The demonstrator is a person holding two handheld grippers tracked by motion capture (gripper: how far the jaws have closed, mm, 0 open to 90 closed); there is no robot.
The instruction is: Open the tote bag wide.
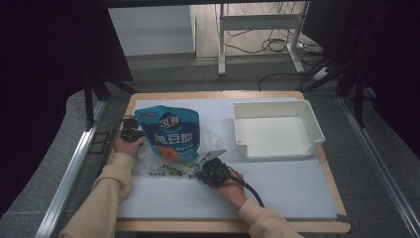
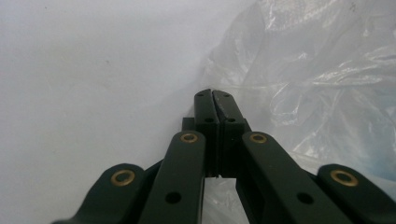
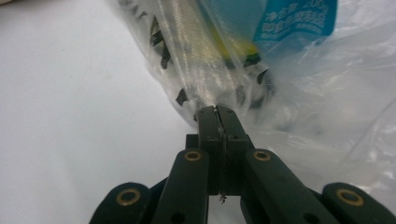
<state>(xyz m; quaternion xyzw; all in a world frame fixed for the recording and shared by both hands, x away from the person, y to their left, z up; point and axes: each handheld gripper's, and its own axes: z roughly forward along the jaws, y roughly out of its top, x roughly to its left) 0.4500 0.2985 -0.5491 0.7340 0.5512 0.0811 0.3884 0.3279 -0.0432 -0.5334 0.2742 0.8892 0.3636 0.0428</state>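
A blue snack pouch [image 1: 171, 135] stands tilted inside a clear plastic bag [image 1: 205, 141] on the white mat. My left gripper [image 1: 131, 130] is at the bag's left side. In the left gripper view its jaws are shut, with the tips [image 2: 214, 93] on the bag's [image 2: 303, 74] crumpled edge and film apparently pinched between them. My right gripper [image 1: 213, 171] is at the bag's lower right. Its jaws [image 3: 217, 112] are shut on the clear plastic bag [image 3: 299, 116], with a thin film in the seam. The pouch's blue label [image 3: 294, 18] shows through the plastic.
A shallow white tray [image 1: 307, 121] sits at the back right of the mat, apart from the bag. The wooden table edge [image 1: 218, 94] frames the white mat [image 1: 277, 188]. Cables and a stand leg lie on the floor beyond.
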